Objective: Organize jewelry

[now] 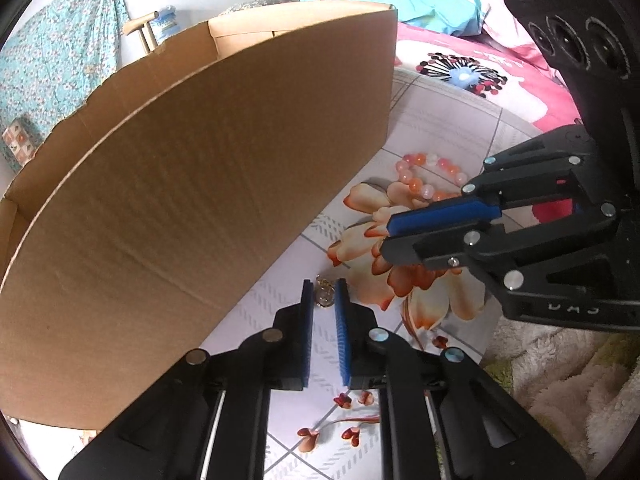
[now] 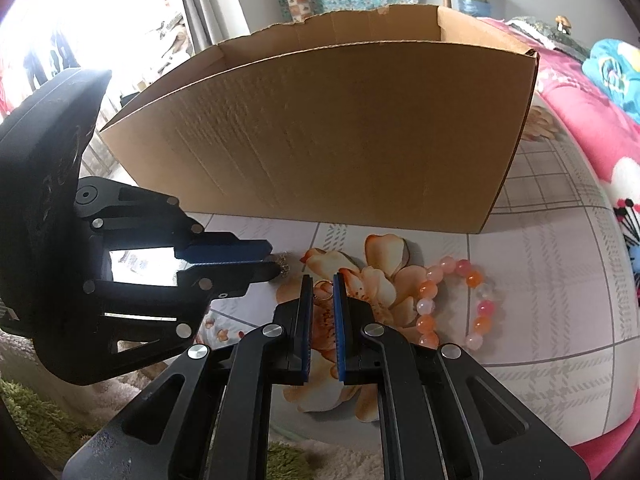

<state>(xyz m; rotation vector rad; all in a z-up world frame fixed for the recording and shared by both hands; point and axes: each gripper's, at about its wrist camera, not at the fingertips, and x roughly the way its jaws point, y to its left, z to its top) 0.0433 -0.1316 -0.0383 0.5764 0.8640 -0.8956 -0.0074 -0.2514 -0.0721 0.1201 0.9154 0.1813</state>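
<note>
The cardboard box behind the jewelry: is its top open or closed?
Open. The cardboard box has no lid or flaps covering it; the right wrist view shows its inner back wall above the front rim. Contents cannot be seen.

The cardboard box [image 1: 192, 184] hides its own inside behind its near wall in both views, and its lower left corner runs out of the left wrist picture. In that view the right gripper [image 1: 386, 236] covers part of the beaded bracelet [image 1: 424, 176]. The small metal piece [image 1: 325, 294] between the left gripper's [image 1: 325, 296] fingertips is too small to identify, as is the ring-like piece [image 2: 323, 290] at the right gripper's tips.
</note>
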